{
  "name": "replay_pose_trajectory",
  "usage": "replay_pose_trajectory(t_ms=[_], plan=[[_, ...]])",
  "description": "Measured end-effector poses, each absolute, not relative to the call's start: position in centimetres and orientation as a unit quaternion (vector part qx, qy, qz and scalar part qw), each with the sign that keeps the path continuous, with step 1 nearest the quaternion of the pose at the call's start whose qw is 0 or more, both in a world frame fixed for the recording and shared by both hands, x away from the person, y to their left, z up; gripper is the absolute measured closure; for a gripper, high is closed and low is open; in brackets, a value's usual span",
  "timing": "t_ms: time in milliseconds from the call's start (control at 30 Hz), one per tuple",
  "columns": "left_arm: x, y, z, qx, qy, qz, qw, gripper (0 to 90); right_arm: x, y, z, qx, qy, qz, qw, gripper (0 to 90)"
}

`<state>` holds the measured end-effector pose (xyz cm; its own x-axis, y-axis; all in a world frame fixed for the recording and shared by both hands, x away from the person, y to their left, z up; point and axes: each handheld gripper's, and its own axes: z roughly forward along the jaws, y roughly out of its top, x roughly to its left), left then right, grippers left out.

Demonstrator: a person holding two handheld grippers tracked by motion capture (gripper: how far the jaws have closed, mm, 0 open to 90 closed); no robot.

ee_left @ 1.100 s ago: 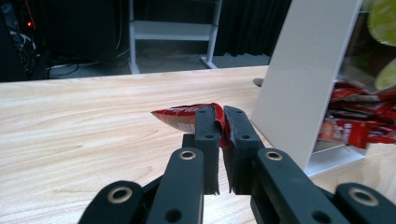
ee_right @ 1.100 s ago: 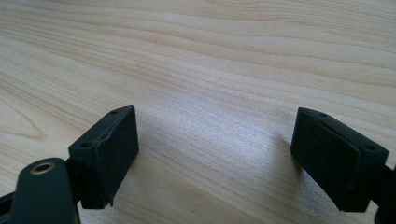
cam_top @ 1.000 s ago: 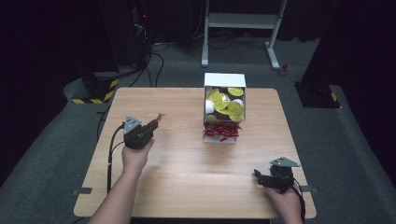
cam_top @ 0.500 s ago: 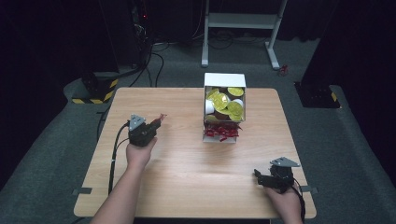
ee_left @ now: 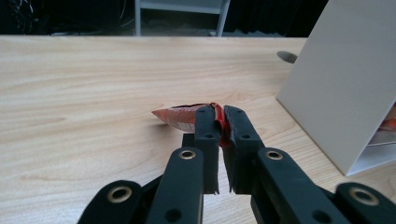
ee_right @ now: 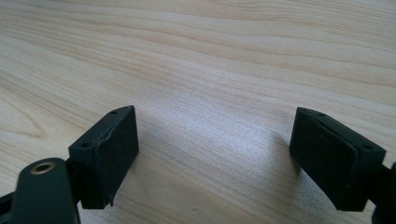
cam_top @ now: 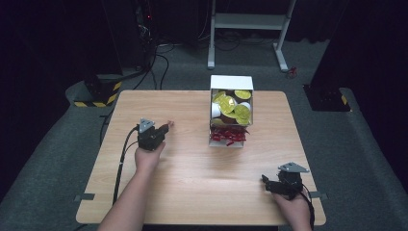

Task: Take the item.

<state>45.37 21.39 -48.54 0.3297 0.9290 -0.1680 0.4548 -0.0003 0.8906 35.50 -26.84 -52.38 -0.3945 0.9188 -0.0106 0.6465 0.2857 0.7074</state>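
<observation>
High view: the table point(cam_top: 192, 173) fills mid-frame, the white box point(cam_top: 231, 115) above centre. My left gripper point(cam_top: 166, 127), clenched on a red sachet point(ee_left: 187, 116), has slid lower-left since a second ago, away from the box; my right gripper point(cam_top: 264, 180) rests released, lower right.

Bright tabletop, dark surroundings, slight softness

Close view along the right gripper point(ee_right: 215, 154); its two black jaws stand wide apart, one at lower left, one at lower right; bare pale wooden table point(ee_right: 210, 56) with wavy grain lies between and beyond them.
</observation>
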Motion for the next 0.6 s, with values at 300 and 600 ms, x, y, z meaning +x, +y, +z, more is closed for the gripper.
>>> replay_pose_trajectory(t_ms=[300, 600], plan=[[45.5, 21.5, -49.7, 0.658, 0.545, 0.235, 0.464, 82.6, 35.5, -26.8, -52.4, 0.506, 0.773, 0.317, 0.215, 15.7], [45.6, 21.2, -50.6, 0.674, 0.555, 0.23, 0.43, 81.2, 35.5, -26.8, -52.4, 0.506, 0.772, 0.317, 0.215, 15.7]])
